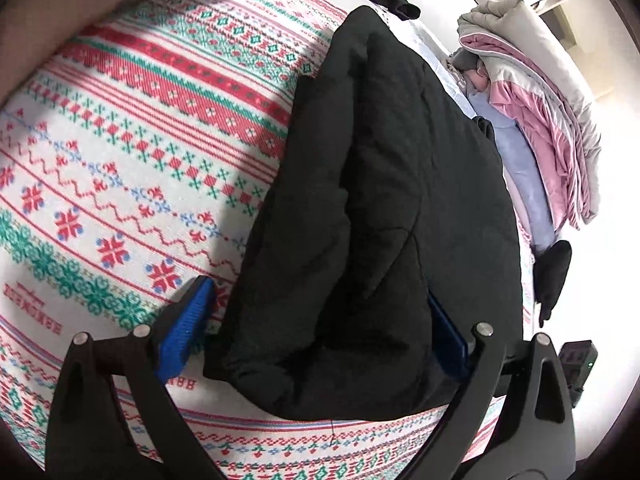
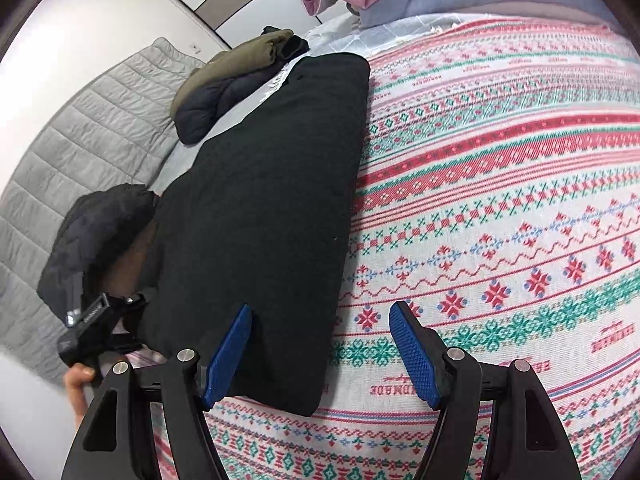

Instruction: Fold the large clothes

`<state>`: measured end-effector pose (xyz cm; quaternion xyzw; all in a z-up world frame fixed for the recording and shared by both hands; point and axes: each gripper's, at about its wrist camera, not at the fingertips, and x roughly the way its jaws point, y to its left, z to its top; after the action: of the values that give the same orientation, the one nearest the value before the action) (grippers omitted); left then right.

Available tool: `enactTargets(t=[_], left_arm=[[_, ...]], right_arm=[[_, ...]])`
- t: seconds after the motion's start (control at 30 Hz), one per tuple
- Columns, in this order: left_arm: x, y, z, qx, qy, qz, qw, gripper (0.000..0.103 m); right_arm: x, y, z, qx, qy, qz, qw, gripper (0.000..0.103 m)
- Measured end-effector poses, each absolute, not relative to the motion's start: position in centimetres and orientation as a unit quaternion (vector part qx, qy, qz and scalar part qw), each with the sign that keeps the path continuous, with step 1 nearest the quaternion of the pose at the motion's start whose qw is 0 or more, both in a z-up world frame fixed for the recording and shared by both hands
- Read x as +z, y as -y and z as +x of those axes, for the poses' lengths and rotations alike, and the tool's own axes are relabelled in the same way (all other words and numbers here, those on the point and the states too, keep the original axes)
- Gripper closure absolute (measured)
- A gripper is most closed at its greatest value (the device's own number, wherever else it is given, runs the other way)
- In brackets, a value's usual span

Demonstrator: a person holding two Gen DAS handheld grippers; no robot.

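A large black padded garment point(image 1: 372, 200) lies folded in a long strip on the patterned bedspread point(image 1: 132, 128). My left gripper point(image 1: 316, 332) is open, its blue pads point(image 1: 186, 328) on either side of the garment's near end, which lies between the jaws. In the right wrist view the same garment point(image 2: 260, 208) runs away from me on the bedspread point(image 2: 500, 200). My right gripper point(image 2: 320, 352) is open over the garment's near right corner. The left gripper point(image 2: 96, 320) shows at the garment's left edge.
A pile of pink and grey bedding point(image 1: 536, 92) lies on a blue pillow point(image 1: 520, 172) at the bed's head. An olive and navy folded jacket point(image 2: 236, 84) lies beyond the garment. A grey quilted mat point(image 2: 80, 136) lies beside the bed.
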<state>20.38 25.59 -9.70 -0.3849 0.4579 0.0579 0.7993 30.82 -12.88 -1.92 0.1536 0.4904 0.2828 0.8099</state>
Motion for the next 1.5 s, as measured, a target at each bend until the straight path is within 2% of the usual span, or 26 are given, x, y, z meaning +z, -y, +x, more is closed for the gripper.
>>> enactTargets(t=[0.3, 0.43, 0.93, 1.07, 1.23, 1.33, 1.4, 1.47, 1.5], left_arm=[[-9.3, -23.1, 21.2, 0.071, -0.471, -0.334, 0.813, 0.005], [-9.1, -22.4, 21.6, 0.079, -0.477, -0.314, 0.817, 0.004], [-9.5, -22.5, 22.3, 0.071, -0.478, -0.329, 0.811, 0.003], [-9.7, -22.8, 22.5, 0.064, -0.476, -0.338, 0.809, 0.001], [-9.9, -23.3, 22.7, 0.062, -0.471, -0.348, 0.808, 0.001], [-9.9, -23.7, 22.6, 0.066, -0.464, -0.356, 0.808, 0.008], [-9.8, -24.0, 22.5, 0.062, -0.456, -0.365, 0.809, 0.02], [-9.8, -24.5, 22.3, 0.055, -0.451, -0.373, 0.809, 0.027], [-9.7, -24.5, 22.2, 0.051, -0.449, -0.374, 0.81, 0.032]], right_arm=[[-3.1, 12.6, 32.2, 0.32, -0.499, 0.22, 0.775, 0.03], [-3.6, 12.4, 32.4, 0.319, -0.499, 0.234, 0.771, 0.025], [-4.7, 11.1, 33.8, 0.318, -0.487, 0.285, 0.762, 0.018], [-4.9, 10.2, 34.6, 0.323, -0.491, 0.282, 0.758, 0.011], [-5.6, 9.7, 36.1, 0.331, -0.503, 0.293, 0.742, 0.009], [-6.1, 8.7, 36.5, 0.337, -0.501, 0.29, 0.743, 0.008], [-5.6, 7.9, 36.1, 0.334, -0.491, 0.254, 0.763, 0.015], [-4.7, 7.2, 35.5, 0.327, -0.483, 0.207, 0.786, 0.031], [-4.3, 7.0, 35.3, 0.326, -0.478, 0.193, 0.792, 0.034]])
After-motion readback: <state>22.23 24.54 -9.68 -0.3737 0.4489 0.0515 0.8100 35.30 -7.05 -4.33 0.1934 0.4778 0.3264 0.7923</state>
